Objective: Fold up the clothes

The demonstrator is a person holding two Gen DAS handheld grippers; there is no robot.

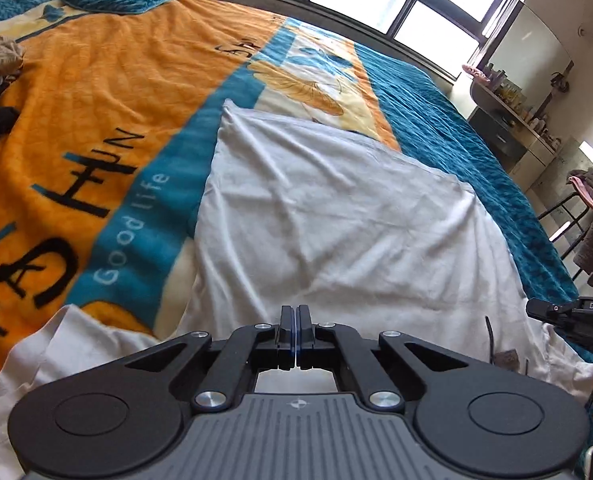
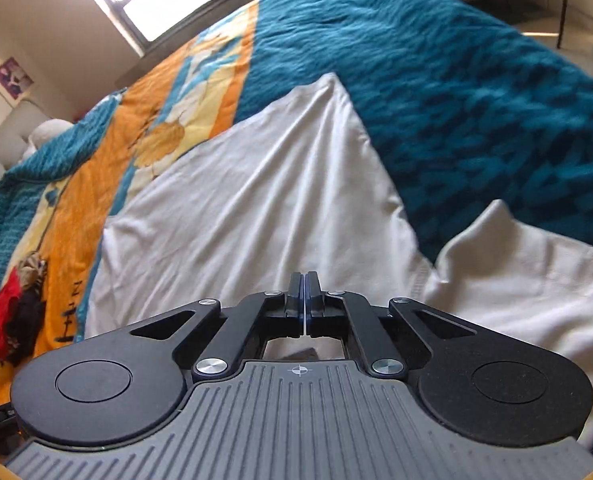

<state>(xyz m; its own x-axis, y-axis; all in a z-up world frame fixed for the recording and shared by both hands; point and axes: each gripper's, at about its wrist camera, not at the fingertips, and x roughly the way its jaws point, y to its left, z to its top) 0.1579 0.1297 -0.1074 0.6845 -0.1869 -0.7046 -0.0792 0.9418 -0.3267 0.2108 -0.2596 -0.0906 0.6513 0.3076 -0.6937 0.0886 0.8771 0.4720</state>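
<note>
Lying flat on bed blanket [image 1: 96,92], white T-shirt [image 1: 336,220] ahead of both claws; left claw [image 1: 296,312] together, empty; right claw [image 2: 304,280] together, empty. Step: between folds. Next: regrasp shirt edge.

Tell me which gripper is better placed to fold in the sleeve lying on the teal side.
Right, probably. The sleeve lies just beside the right gripper, on its side of the white shirt. The left gripper hangs over the opposite half.
</note>
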